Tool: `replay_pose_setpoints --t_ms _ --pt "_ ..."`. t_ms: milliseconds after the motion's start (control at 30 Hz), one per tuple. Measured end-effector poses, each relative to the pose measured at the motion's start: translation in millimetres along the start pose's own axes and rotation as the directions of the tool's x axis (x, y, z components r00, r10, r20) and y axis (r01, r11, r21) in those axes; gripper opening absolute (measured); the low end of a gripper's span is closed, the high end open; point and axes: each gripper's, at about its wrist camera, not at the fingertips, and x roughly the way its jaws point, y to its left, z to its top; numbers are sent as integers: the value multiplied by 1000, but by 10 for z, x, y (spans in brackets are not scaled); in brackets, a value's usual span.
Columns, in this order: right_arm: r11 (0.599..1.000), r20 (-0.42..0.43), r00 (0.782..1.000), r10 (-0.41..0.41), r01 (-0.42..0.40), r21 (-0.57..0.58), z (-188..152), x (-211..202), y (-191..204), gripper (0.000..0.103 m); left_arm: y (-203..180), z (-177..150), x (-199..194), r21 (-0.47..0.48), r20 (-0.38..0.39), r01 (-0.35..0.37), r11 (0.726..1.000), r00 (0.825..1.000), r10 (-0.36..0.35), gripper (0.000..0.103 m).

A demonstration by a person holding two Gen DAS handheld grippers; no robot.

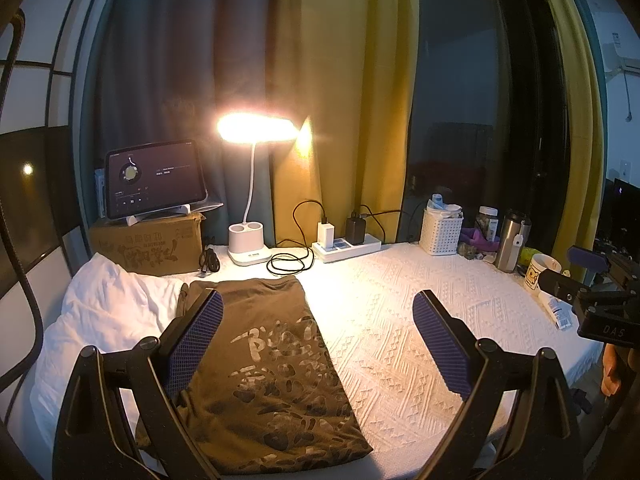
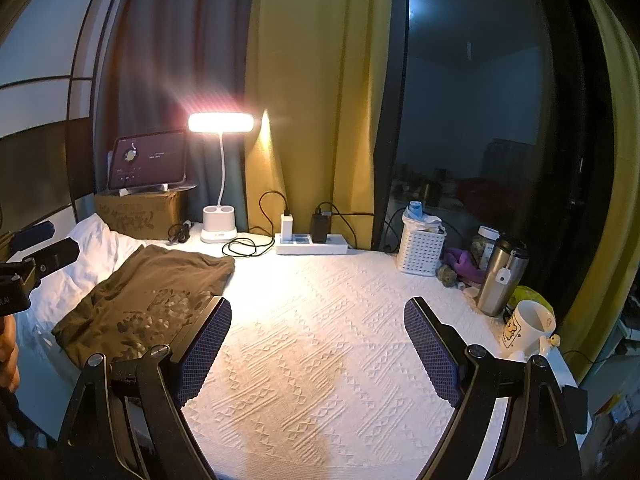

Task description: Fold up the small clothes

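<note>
A folded olive-brown T-shirt (image 1: 272,368) with a pale print lies flat on the left part of a white textured bed cover (image 1: 400,320). My left gripper (image 1: 318,300) hovers open above it, its left pad over the shirt's left edge, nothing between the fingers. In the right wrist view the same T-shirt (image 2: 148,300) lies at the left. My right gripper (image 2: 318,308) stands open over the bare cover (image 2: 320,340) to the shirt's right, holding nothing. Each gripper shows at the edge of the other's view: the right gripper (image 1: 576,276) and the left gripper (image 2: 40,248).
A white pillow (image 1: 108,312) lies left of the shirt. Along the back stand a cardboard box with a tablet (image 1: 154,178), a lit desk lamp (image 1: 250,248), a power strip (image 1: 346,246) with cables, a white basket (image 1: 440,234), a steel flask (image 2: 502,276) and a mug (image 2: 528,330).
</note>
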Motion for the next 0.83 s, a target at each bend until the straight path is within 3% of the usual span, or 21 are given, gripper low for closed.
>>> replay_pose_setpoints --t_ms 667,833 --pt "1000 -14 1000 11 -11 -9 -26 71 36 89 5 -31 36 1 -10 -3 1000 1000 3 95" --pt "1000 -27 1000 10 -10 -18 -28 128 52 89 36 -51 51 2 -1 25 1000 1000 -25 95"
